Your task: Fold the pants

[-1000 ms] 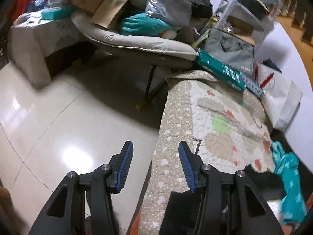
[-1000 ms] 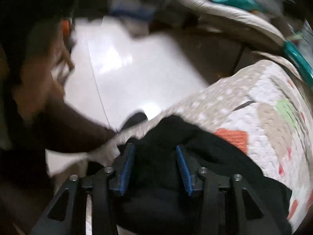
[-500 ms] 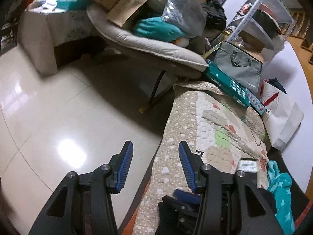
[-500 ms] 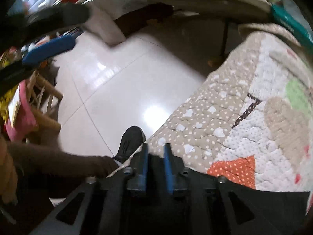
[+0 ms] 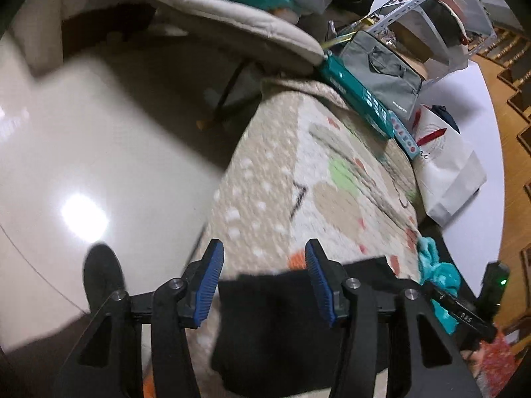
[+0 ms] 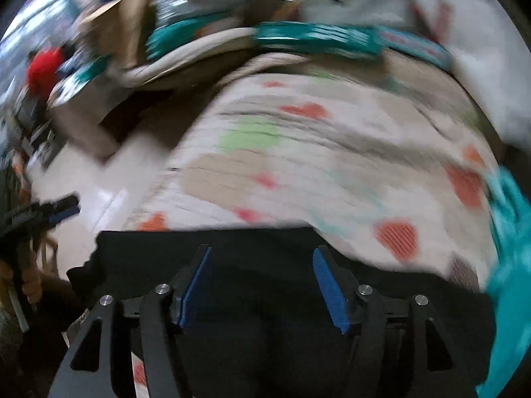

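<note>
Black pants (image 5: pixel 275 325) lie flat on the near end of a patterned quilt (image 5: pixel 332 172); they also show in the right wrist view (image 6: pixel 265 298), which is blurred. My left gripper (image 5: pixel 264 282) is open and empty, its fingertips over the pants' far left edge. My right gripper (image 6: pixel 262 285) is open and empty, low over the middle of the pants. The left gripper shows at the left edge of the right wrist view (image 6: pixel 56 212).
A teal garment (image 5: pixel 438 275) lies at the quilt's right edge, also in the right wrist view (image 6: pixel 507 265). A teal box (image 5: pixel 358 96) lies at the quilt's far end. A padded chair (image 5: pixel 232 16) piled with things stands behind. Glossy floor (image 5: pixel 99 152) and a shoe (image 5: pixel 103 275) are left.
My right gripper was shut on the pants half a second ago and is now open over them. The pants now lie spread flat. My left gripper has swung right over their edge.
</note>
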Demonstrator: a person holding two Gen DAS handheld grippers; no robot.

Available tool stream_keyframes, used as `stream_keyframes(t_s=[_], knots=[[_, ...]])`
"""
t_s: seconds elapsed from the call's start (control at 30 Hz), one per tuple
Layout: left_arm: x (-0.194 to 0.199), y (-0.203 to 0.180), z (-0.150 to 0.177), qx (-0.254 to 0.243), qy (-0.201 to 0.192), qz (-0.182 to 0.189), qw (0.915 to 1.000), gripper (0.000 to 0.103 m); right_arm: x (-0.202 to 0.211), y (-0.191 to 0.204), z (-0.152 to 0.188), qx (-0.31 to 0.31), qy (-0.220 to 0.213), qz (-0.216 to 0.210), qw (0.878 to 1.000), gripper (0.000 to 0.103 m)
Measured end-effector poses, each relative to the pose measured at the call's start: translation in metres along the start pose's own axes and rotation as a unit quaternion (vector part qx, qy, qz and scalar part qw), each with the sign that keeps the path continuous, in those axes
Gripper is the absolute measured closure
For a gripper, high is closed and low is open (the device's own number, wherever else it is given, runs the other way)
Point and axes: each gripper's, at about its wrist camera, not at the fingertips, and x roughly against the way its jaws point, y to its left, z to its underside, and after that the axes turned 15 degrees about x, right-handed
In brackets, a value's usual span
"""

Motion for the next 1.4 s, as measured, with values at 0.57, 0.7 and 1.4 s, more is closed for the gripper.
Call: stream_keyframes(t_s=[0.57,0.7,1.4], knots=[[-0.044,0.016,0.062,-0.026,0.07,-0.132,0.9884,0.045,-0.005,-0.11,0.116,-0.215,0.053,0.09,0.971,0.039],[-0.032,0.034,0.053,0.031,0.062,-0.121,0.9903,0.047,0.001,-0.101,0.115,-0.177,0.067,0.161,0.968,0.038],[-0.008,0.052,0.086,0.058,0.074,0.063,0.9936,0.04,-0.087,0.187,-0.06,0.273,0.084,-0.155,0.946,0.028]])
